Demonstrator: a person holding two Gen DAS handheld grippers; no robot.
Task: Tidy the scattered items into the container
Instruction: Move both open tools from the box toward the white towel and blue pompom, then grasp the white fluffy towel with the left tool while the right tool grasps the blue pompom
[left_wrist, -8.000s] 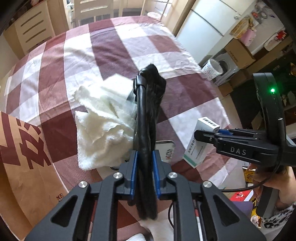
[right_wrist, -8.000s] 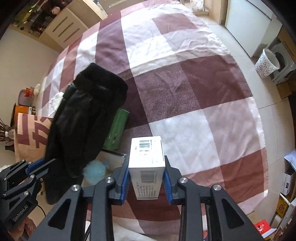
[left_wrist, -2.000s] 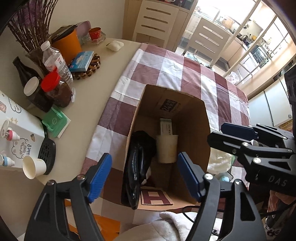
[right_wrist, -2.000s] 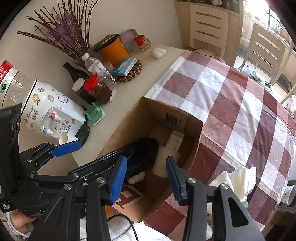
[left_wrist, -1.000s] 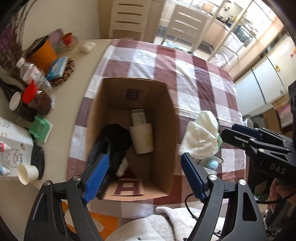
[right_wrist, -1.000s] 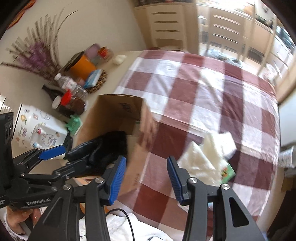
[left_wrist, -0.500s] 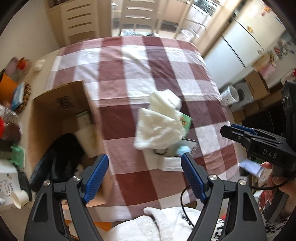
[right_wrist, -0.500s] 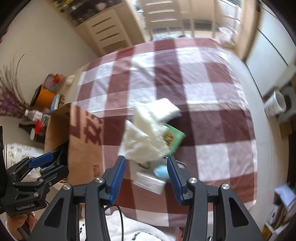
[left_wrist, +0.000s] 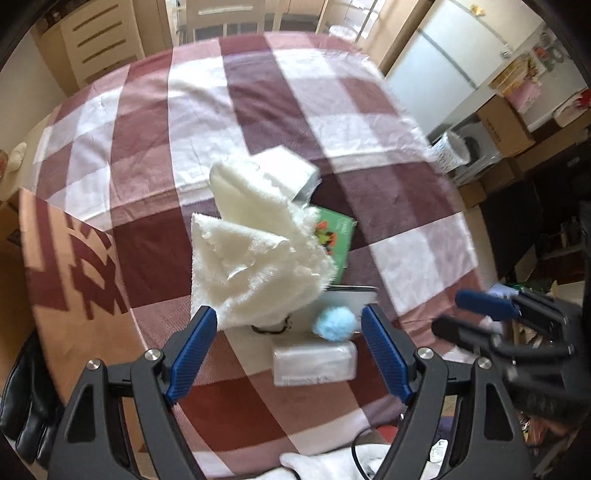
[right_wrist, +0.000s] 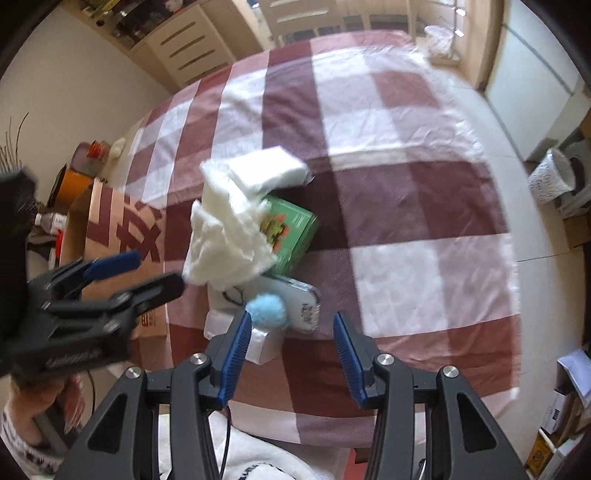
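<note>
Both the left tongs (left_wrist: 286, 350) and right tongs (right_wrist: 290, 345) hang released over the towel (left_wrist: 255, 254) heap beside the box (left_wrist: 55, 258). Grabbing the towel could drag the pompom (left_wrist: 335, 324) off the counter (left_wrist: 417, 258).

A checked tablecloth (left_wrist: 280, 96) covers the table, beyond it a drawer cabinet (left_wrist: 107, 40) and fridge (left_wrist: 447, 55).

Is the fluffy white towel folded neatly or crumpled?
Crumpled: the fluffy white towel lies bunched in uneven folds, draped over the green box.
</note>
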